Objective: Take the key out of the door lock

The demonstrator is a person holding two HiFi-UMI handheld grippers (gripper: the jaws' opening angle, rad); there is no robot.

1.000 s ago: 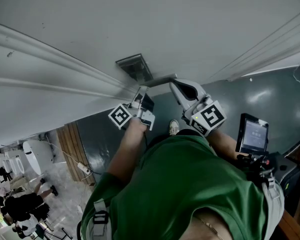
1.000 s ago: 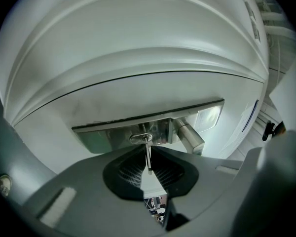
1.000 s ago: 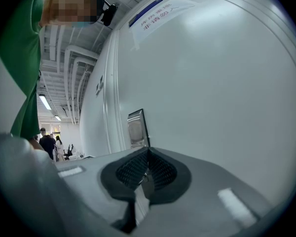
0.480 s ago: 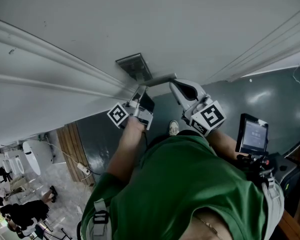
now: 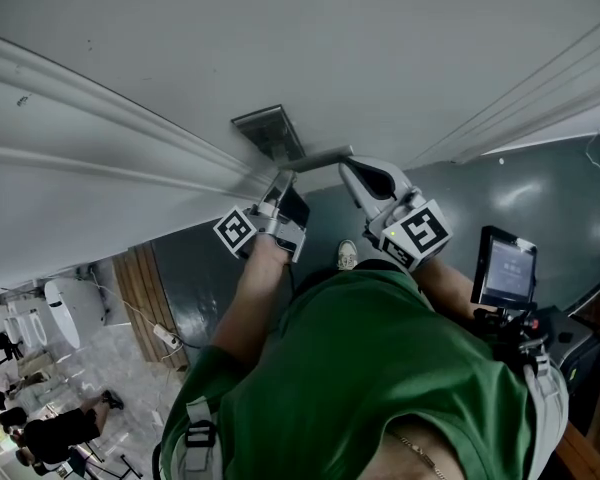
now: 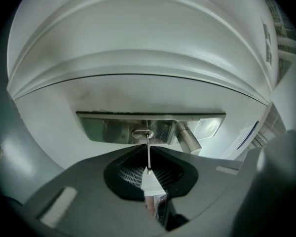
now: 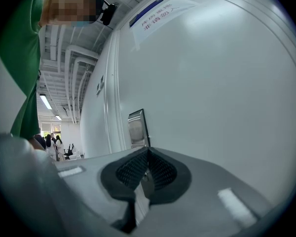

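key [image 6: 148, 141] sits in the lock [image 6: 142, 133] straight ahead of the left gripper [image 6: 148, 157], its blade in line with the jaws, which pinch its head; the pull looks straight back along that axis; right gripper [image 7: 147, 157], just beside, is clamped on the handle [image 5: 325, 157]

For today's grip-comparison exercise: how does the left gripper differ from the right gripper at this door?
The left gripper pinches the thin key standing in the lock plate; the right gripper clamps the door handle. The left gripper faces that plate head-on; the right gripper points along the door, seeing the plate edge-on. Both have closed jaws.
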